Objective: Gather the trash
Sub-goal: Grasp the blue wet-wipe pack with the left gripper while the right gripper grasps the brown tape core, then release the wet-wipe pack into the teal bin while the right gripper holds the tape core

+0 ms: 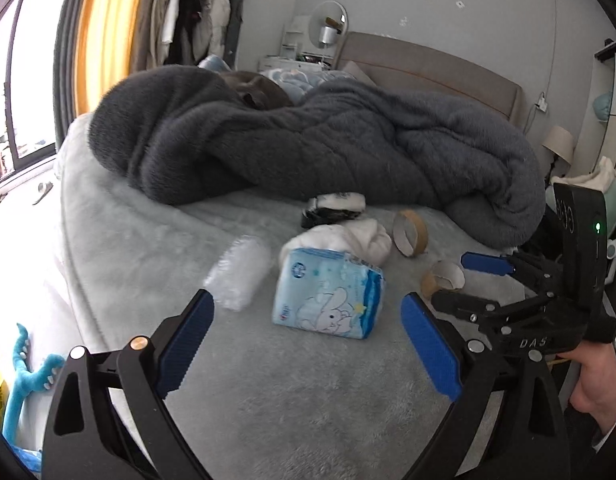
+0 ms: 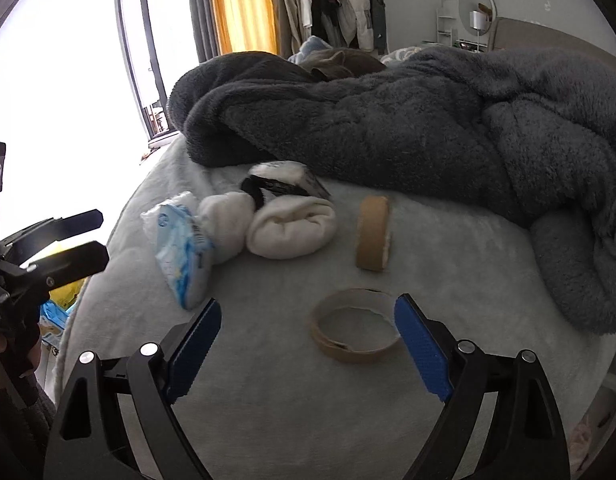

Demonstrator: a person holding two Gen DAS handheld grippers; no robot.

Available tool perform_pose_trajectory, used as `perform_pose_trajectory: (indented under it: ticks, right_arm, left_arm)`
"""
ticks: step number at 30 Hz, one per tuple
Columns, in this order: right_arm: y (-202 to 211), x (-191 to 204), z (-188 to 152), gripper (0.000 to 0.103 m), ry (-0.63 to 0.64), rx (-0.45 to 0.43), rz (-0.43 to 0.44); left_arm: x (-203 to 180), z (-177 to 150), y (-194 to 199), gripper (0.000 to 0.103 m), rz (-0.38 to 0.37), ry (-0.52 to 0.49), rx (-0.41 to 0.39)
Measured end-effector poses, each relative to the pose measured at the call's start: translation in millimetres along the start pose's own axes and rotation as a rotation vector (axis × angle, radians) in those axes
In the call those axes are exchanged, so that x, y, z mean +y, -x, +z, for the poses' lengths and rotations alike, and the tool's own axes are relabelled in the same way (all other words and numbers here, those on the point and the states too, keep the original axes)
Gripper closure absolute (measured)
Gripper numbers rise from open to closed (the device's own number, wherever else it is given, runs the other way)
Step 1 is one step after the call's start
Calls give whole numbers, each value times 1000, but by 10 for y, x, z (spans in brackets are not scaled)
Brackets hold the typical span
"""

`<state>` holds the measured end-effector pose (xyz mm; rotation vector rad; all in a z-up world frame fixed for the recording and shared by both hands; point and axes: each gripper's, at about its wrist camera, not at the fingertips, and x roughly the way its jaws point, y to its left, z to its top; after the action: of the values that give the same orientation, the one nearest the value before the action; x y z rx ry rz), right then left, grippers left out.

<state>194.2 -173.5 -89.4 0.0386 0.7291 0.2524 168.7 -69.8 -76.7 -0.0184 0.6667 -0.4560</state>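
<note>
On the pale bed sheet (image 1: 268, 400) lie a blue tissue pack (image 1: 327, 296) (image 2: 180, 252), a clear crumpled plastic bottle (image 1: 238, 276), two cardboard tape rings (image 1: 409, 232) (image 1: 443, 278) and rolled white socks (image 1: 363, 240) (image 2: 292, 226). My left gripper (image 1: 308, 344) is open and empty, just short of the tissue pack. My right gripper (image 2: 308, 348) is open and empty; the near tape ring (image 2: 355, 330) lies flat next to its right finger, the other ring (image 2: 373, 238) stands on edge beyond. The right gripper also shows in the left wrist view (image 1: 475, 280), the left one in the right wrist view (image 2: 88, 236).
A bulky dark grey blanket (image 1: 308, 140) (image 2: 387, 120) covers the far half of the bed. A black-and-white rolled item (image 1: 333, 208) (image 2: 284, 184) lies at its edge. A blue plush toy (image 1: 28, 376) hangs off the bed's left. Window and clothes rack stand behind.
</note>
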Motion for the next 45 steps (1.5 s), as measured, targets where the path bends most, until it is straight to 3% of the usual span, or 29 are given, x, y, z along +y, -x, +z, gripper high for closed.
perform_pose_trajectory:
  ticks: [6,14,24,32,38,42,45]
  right_arm:
    - [-52,-194,-34,14,-34,4,0]
    - [-100,-305,-72,14,-65,15,7]
    - [-229,-328,-109,14,-94,37,10]
    - [-346,-293,-107,14,-91,57,-18]
    - [-356,-244,-103,32,-80,66,-64]
    - [-345,-200,-87,44,-77,65,-86]
    - [-326,-155,-80,45,-77,67,-103]
  left_arm:
    - [-120,-13,-253,7,5,-95,44]
    - [-27,-77,-588,7,-22,-70,119]
    - [-69,-55,-604,7,-59,-78,109]
    - [-163,-69,-671,7,-26,-99,127]
    - [-280,-100,-747,8,-2,-152,151]
    - [-251,-99,-790,19,14,-144,175]
    - [-191,-95,-794,24,13,-115,185]
